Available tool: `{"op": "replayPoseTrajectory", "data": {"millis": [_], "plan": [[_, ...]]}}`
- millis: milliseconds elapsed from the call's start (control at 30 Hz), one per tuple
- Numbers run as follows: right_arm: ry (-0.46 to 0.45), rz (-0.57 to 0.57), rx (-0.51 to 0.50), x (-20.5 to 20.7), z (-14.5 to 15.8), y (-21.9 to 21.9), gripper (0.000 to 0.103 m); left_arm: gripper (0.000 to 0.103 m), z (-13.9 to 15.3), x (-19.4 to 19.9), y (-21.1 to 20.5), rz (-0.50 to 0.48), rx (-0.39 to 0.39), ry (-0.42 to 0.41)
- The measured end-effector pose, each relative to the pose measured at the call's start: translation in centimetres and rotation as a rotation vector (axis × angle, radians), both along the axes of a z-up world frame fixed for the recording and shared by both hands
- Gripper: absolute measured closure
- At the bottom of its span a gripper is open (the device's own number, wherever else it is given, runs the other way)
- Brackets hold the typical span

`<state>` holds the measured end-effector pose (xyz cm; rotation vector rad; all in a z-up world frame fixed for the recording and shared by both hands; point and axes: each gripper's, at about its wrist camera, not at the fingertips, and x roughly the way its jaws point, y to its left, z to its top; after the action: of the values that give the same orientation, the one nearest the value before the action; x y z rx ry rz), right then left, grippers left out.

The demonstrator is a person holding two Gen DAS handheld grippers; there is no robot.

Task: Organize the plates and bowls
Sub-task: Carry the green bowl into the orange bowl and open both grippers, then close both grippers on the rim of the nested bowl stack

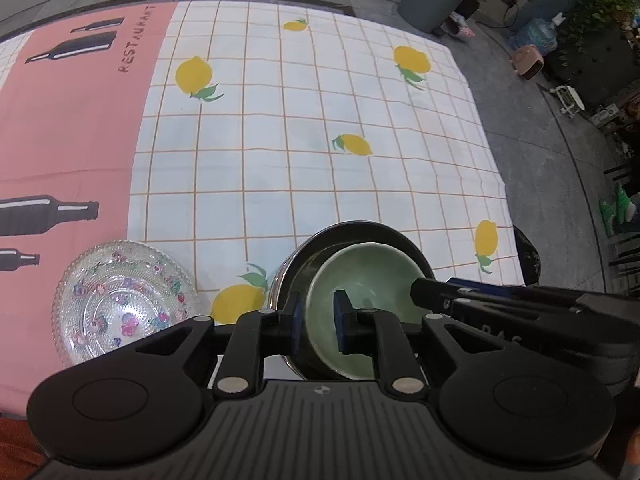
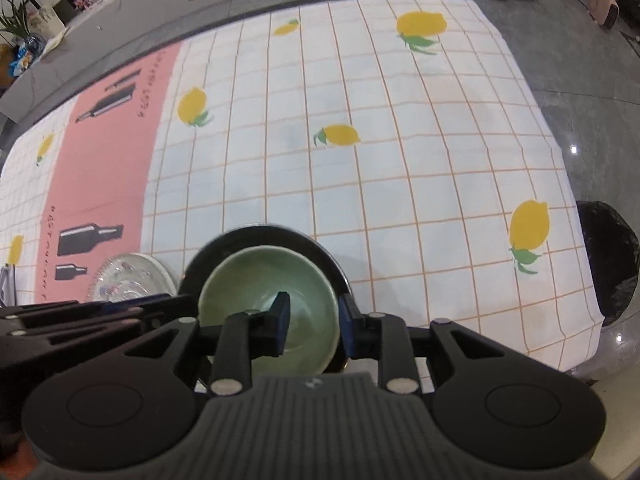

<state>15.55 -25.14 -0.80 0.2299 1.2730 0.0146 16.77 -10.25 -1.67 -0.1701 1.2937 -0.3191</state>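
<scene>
Far left on the lemon-print tablecloth [image 1: 320,120]: glass plate [image 1: 120,300] with flower pattern, just beside a dark metal bowl [image 1: 360,232]. Nested inside that: green bowl [image 1: 372,276]. Straddling its left rim with a narrow gap, pads apparently off the rim: left gripper [image 1: 318,320]. Straddling the right rim, slightly parted, not clamping: right gripper [image 2: 314,320]. Far right past the table edge: black bin bag [image 2: 608,256].

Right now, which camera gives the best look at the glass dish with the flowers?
The left wrist view: the glass dish shows nearly whole, flower pattern clear, beside the dark bowl. In the right wrist view only its far part peeks out above the left gripper.
</scene>
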Motion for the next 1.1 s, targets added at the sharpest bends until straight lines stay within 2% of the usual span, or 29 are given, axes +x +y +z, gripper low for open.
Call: {"op": "replayPoseTrajectory", "data": {"millis": [33, 200, 267, 433, 500, 600, 733, 833, 967, 1100], "plan": [[-0.011, 0.003, -0.005, -0.1, 0.3, 0.0, 0.074, 0.079, 0.1, -0.1, 0.1, -0.001, -0.007, -0.011], [-0.08, -0.009, -0.019, -0.6, 0.9, -0.6, 0.05, 0.06, 1.0, -0.9, 0.4, -0.011, -0.013, -0.116], [-0.096, -0.022, -0.009, -0.8, 0.6, -1.0, 0.049, 0.042, 1.2, -1.3, 0.8, -0.002, -0.018, -0.151], [-0.093, -0.08, 0.042, -1.5, -1.2, -2.1, 0.043, 0.029, 0.7, -2.6, 2.1, 0.024, -0.058, -0.184], [-0.107, -0.105, 0.06, -2.1, -1.7, -2.5, 0.031, 0.027, 0.2, -3.1, 2.9, 0.046, -0.079, -0.182], [-0.126, -0.142, 0.098, -3.0, -2.5, -3.0, 0.021, 0.023, -0.5, -3.7, 4.0, 0.088, -0.122, -0.172], [-0.116, -0.197, 0.192, -4.0, -3.8, -3.9, 0.019, 0.017, -1.9, -4.3, 5.6, 0.161, -0.219, -0.151], [-0.115, -0.24, 0.28, -4.6, -4.8, -4.4, 0.015, 0.017, -3.4, -4.6, 6.7, 0.223, -0.293, -0.116], [-0.105, -0.244, 0.347, -4.8, -6.4, -4.1, 0.015, 0.017, -4.8, -4.9, 7.1, 0.254, -0.324, -0.119], [-0.106, -0.24, 0.387, -5.1, -8.5, -3.5, 0.017, 0.017, -5.7, -5.0, 6.7, 0.236, -0.354, -0.141]]}}
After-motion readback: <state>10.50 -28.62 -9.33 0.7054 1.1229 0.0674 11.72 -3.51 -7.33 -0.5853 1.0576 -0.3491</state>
